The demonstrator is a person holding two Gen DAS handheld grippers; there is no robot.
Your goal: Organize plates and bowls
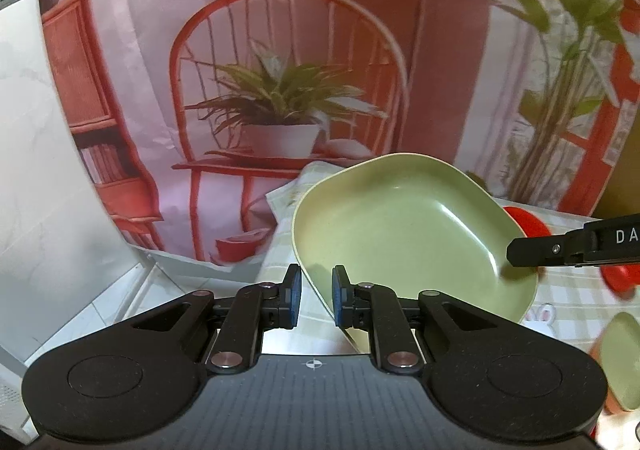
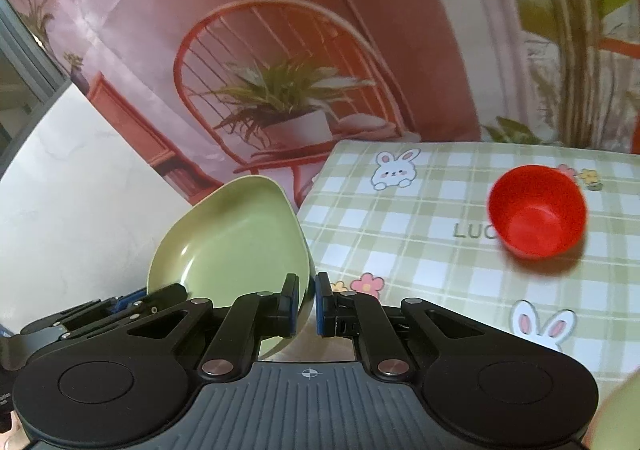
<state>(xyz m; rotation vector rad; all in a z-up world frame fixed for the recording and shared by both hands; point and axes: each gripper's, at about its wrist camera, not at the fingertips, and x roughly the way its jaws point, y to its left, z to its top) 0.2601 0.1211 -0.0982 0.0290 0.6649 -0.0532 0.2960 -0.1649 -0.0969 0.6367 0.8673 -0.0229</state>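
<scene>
A green square plate (image 1: 408, 234) hangs tilted in the air at the table's left edge, held from two sides. My left gripper (image 1: 316, 296) is shut on its near rim. My right gripper (image 2: 307, 304) is shut on the opposite rim of the same plate (image 2: 228, 238); one of its fingers (image 1: 536, 250) shows at the right of the left wrist view. A red bowl (image 2: 538, 210) lies tipped on the checked tablecloth (image 2: 400, 234) at the right. Another green dish (image 1: 622, 362) shows at the far right edge.
A printed backdrop with a red chair (image 1: 280, 98) and plants hangs behind the table. A white panel (image 1: 36, 190) stands at the left. The red bowl (image 1: 524, 226) partly shows behind the plate. The tablecloth has rabbit and flower prints.
</scene>
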